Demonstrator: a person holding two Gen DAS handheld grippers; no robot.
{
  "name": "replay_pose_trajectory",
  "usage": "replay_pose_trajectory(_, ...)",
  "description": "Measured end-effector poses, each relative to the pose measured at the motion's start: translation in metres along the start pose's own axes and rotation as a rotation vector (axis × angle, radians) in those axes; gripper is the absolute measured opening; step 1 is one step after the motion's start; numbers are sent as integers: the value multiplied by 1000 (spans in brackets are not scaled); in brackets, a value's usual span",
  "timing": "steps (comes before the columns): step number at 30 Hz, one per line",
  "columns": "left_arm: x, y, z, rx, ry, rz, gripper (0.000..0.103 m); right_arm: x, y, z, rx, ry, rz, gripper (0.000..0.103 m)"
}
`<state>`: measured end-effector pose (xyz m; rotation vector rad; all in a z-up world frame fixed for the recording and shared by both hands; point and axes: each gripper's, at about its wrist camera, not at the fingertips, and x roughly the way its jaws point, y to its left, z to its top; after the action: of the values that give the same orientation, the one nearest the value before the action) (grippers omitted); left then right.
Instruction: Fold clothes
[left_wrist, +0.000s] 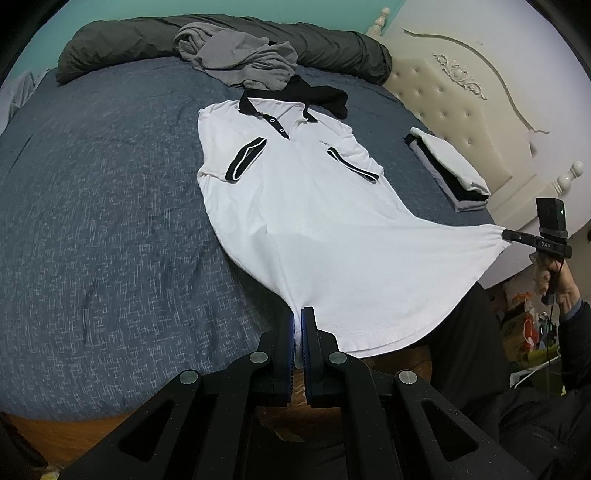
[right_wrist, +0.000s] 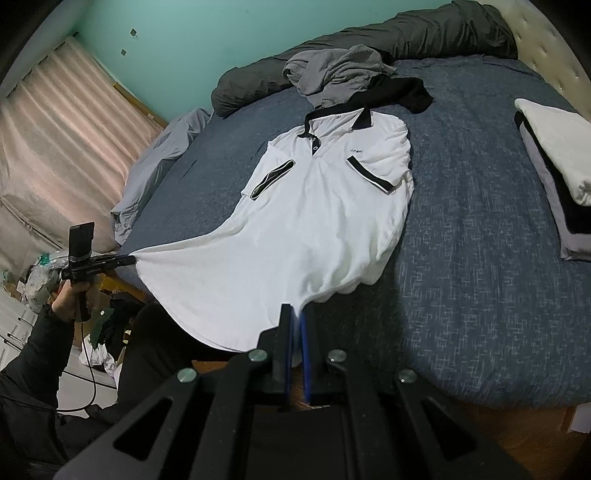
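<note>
A white polo shirt (left_wrist: 295, 206) (right_wrist: 325, 221) with a black collar and black sleeve trim lies face up on the bed, both sleeves folded in over the chest. Its hem is lifted and stretched past the bed's near edge. My left gripper (left_wrist: 298, 314) is shut on one bottom corner of the hem. My right gripper (right_wrist: 297, 312) is shut on the other bottom corner. Each view shows the other gripper too: the right gripper (left_wrist: 508, 234) at the far right, the left gripper (right_wrist: 129, 260) at the left, each in a hand.
The blue bedspread (left_wrist: 110, 221) covers the bed. A stack of folded clothes (left_wrist: 447, 166) (right_wrist: 557, 173) lies beside the shirt near the padded headboard (left_wrist: 461, 110). Loose grey clothes (left_wrist: 240, 55) and a black garment (left_wrist: 325, 98) sit behind the collar, before a dark rolled duvet (left_wrist: 110, 44). Clutter covers the floor (right_wrist: 103, 332).
</note>
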<state>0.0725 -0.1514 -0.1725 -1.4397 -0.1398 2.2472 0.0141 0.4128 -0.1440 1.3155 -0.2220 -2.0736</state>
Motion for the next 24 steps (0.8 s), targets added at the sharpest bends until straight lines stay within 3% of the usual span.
replay_pose_trajectory(15, 24, 13, 36, -17, 33, 0, 4, 15, -23, 28, 19, 26, -11, 4)
replay_pose_trajectory(24, 45, 38, 78, -43, 32, -6, 4, 33, -38, 59, 24, 54, -24, 4)
